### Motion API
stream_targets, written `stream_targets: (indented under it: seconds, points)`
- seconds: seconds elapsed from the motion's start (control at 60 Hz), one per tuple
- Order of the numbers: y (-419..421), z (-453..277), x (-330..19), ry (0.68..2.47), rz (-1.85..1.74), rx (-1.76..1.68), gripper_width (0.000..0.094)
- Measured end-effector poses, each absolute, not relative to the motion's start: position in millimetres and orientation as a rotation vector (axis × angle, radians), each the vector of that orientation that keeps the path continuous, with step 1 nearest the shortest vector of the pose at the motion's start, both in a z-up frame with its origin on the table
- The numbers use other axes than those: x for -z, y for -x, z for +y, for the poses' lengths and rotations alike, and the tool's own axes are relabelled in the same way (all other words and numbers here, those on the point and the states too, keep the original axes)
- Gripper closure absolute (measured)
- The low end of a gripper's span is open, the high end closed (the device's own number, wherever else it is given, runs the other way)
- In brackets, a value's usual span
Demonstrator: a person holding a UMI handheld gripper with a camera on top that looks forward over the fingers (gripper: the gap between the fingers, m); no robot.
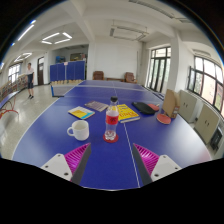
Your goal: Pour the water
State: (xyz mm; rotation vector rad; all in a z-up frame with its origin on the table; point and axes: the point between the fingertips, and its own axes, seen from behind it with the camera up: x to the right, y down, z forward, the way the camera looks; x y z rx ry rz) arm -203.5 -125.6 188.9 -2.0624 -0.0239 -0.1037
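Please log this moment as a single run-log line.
gripper: open, empty | bottle: upright ahead on table | mug: beside bottle | pour: not started

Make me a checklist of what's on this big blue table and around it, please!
Surface: blue table, wide and flat.
Job's things: bottle with red label stands upright just ahead of the fingers; white mug beside it.
Clutter: books and other small items beyond the bottle; red paddle further off to one side.
Gripper: fingers open, holding nothing.
Cables: nothing seen.
Surroundings: large room, windows, a person standing far off.
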Motion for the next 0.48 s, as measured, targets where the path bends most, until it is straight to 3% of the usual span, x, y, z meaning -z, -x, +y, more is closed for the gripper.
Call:
stream_targets:
  seconds: [0.267,0.483]
  points:
    - [214.6,-193.1,-209.0,2.048,-0.017,0.127,0.0086]
    - [213.4,-200.2,-225.2,2.001,-0.011,0.139,0.0084]
